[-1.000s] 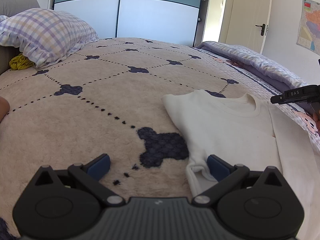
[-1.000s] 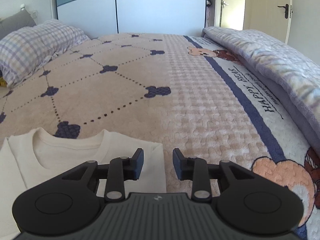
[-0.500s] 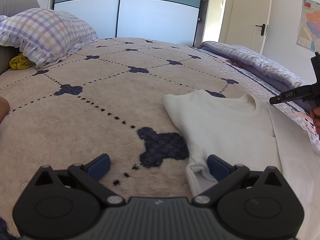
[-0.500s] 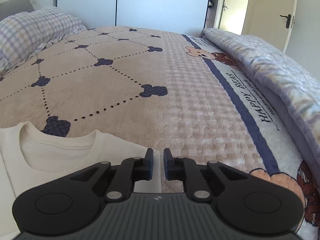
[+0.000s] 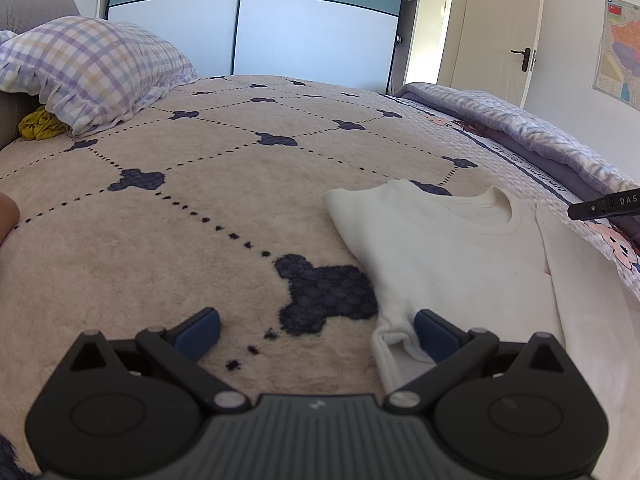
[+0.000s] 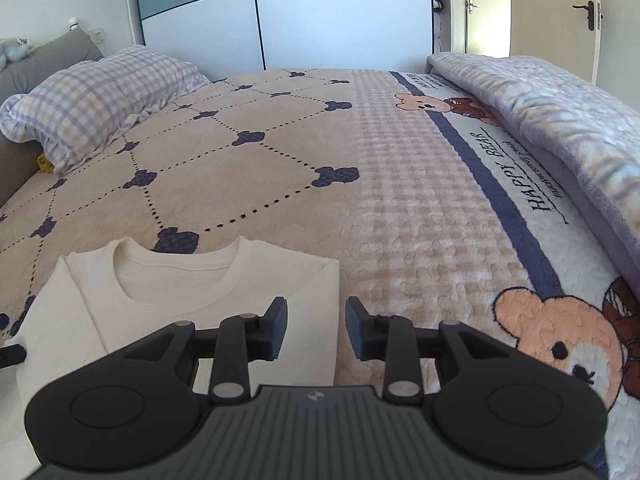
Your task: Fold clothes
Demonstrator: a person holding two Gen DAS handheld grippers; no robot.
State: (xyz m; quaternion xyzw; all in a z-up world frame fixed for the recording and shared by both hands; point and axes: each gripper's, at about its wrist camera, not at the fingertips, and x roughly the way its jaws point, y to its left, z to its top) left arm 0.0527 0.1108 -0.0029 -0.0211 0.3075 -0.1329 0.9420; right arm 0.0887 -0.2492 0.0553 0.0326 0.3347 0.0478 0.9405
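**Right gripper draws back from the shirt edge**

Since half a second ago the right gripper (image 6: 316,326) has pulled back and its jaws, then almost together, are opening again; more of the cream shirt (image 6: 192,300) is now seen in front of it. Nothing is pinched between the fingers: the shirt's right folded edge lies under the gap, with the left finger (image 6: 276,330) over the cloth and the right finger over the blanket (image 6: 420,216).

The left gripper (image 5: 318,332) has not moved. Its jaws are spread wide; the right pad (image 5: 434,334) touches the bunched sleeve of the shirt (image 5: 448,256), the left pad (image 5: 198,330) is over the blanket (image 5: 192,264), apart from the shirt.

The shirt lies flat on the bed, collar away from the cameras.

On the blanket's blue stripe is written "HAPPY BEAR" (image 6: 516,168). The right gripper's finger (image 5: 604,206), seen at the edge of the left view, bears the letters "DAS".
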